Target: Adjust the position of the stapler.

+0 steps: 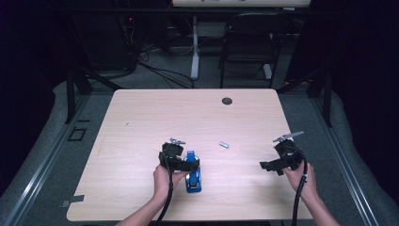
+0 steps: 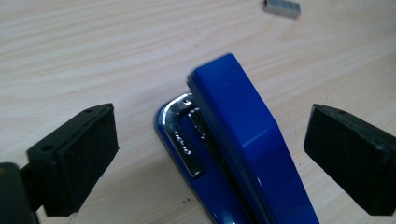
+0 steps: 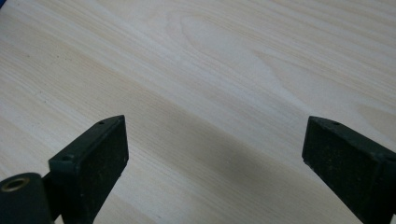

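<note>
A blue stapler with a chrome inner rail lies on the light wood table, near its front edge. My left gripper is low over the stapler's far end. In the left gripper view the stapler lies between the wide-apart jaws of the left gripper, and neither pad touches it. A short silver strip of staples lies loose to the right of it, and it lies at the top edge of the left gripper view too. My right gripper hovers open at the table's right, with bare wood between the jaws.
A dark round grommet sits in the table's far edge. Behind the table are a black chair, a white desk leg and cables on the grey floor. Bare wood spans the table's far half and left side.
</note>
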`<action>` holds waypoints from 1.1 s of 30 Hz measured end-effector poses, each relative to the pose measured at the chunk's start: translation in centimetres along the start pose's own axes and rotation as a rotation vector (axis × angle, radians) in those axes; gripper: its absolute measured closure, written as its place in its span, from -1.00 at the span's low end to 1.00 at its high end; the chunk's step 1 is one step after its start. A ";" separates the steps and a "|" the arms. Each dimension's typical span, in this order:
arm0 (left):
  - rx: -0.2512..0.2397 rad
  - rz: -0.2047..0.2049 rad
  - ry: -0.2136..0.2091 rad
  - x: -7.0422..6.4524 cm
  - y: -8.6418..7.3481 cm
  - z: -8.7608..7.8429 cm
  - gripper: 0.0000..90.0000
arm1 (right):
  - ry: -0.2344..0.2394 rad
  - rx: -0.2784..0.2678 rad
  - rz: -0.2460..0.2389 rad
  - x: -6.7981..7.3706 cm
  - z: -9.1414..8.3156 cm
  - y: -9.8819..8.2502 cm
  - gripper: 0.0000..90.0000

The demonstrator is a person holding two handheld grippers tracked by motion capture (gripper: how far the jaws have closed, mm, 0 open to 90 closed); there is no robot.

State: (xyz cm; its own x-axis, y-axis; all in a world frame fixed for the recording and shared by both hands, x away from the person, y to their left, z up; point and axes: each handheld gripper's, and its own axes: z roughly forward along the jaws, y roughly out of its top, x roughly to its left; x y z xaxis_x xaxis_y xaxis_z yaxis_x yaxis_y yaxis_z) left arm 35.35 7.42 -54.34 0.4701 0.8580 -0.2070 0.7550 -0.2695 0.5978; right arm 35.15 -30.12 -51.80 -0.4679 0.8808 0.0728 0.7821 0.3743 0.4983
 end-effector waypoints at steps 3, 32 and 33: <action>0.005 0.047 0.010 -0.5 -0.2 0.3 -0.64 | -0.001 -0.010 -0.002 0.2 0.0 0.0 -0.85; 0.039 0.154 -0.025 -1.0 -0.2 0.3 -0.11 | -0.001 0.001 -0.008 0.6 -0.1 -0.1 -0.82; 0.042 0.155 -0.025 -1.0 -0.1 0.3 -0.10 | 0.002 -0.001 -0.010 0.7 -0.2 -0.1 -0.82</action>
State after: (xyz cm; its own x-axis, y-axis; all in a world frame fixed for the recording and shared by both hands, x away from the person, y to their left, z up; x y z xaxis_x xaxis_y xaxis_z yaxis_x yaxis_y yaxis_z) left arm 34.92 6.48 -54.40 0.5937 0.7934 -0.1345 0.6907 -0.4167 0.5910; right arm 34.71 -29.58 -51.65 -0.4768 0.8763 0.0697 0.7769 0.3829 0.4998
